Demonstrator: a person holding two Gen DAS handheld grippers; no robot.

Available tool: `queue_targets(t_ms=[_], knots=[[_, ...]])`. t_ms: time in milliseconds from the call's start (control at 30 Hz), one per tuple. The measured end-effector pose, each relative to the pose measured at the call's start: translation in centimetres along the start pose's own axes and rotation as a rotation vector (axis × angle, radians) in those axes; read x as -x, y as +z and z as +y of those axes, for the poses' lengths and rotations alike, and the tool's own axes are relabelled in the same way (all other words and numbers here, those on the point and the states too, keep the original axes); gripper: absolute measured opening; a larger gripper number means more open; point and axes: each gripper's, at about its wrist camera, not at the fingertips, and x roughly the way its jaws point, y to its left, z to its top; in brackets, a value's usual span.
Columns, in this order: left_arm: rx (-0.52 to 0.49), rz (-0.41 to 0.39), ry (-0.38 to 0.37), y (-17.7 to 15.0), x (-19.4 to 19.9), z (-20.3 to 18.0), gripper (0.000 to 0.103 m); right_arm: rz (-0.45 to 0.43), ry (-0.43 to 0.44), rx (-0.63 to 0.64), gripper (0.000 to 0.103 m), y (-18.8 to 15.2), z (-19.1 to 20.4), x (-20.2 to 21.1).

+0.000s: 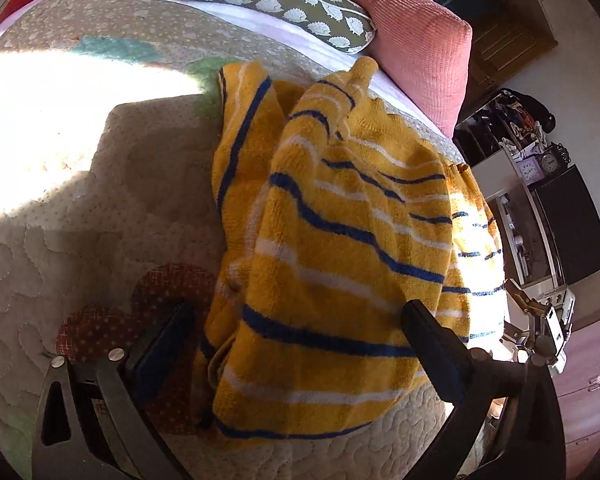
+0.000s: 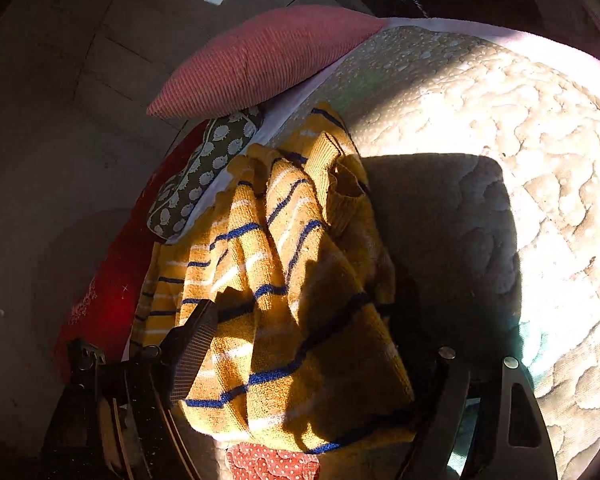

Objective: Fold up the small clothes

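Sweater (image 1: 340,240), mustard-yellow knit with blue and white stripes, lies bunched in loose folds on the quilted bedspread (image 1: 80,208), partly in a patch of hard sunlight. Seen from your left wrist, it fills the space between the two fingers of your left gripper (image 1: 300,332): the left finger sits on the quilt just beside the sweater's near edge, over a red dotted patch (image 1: 96,332), and the right finger rests against the knit on the far side. Jaws stand wide apart, gripping nothing.

From your right wrist, the same sweater (image 2: 292,300) spreads between the fingers of your right gripper (image 2: 320,344). The ribbed left fingertip lies on the striped fabric; the right finger is sunk in shadow beside the sweater's edge. Jaws are spread wide, nothing pinched between them.

A ribbed cuff or collar pokes up near the sweater's far end. Beyond it, a pink corduroy cushion (image 2: 268,56) and an olive hedgehog-print bolster (image 2: 204,176) lie at the bed's edge.
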Motion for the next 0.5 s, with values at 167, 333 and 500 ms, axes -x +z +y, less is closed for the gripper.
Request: queue_targets(t_ms=[167, 333, 500], knots=[[0.094, 0.032, -0.006, 0.6, 0.6, 0.0, 0.027, 0.079, 0.097, -0.152, 0.024, 1.1, -0.5, -2.4], [0.043, -0.001, 0.02, -0.4, 3.7, -1.4, 0.013, 0.042, 0.114, -0.174, 0.022, 0.3, 0.5, -0.9], [0.04, -0.015, 0.016, -2.5, 6.5, -1.7, 0.012, 0.063, 0.144, -0.144, 0.021, -1.5, 2.3, 2.2]])
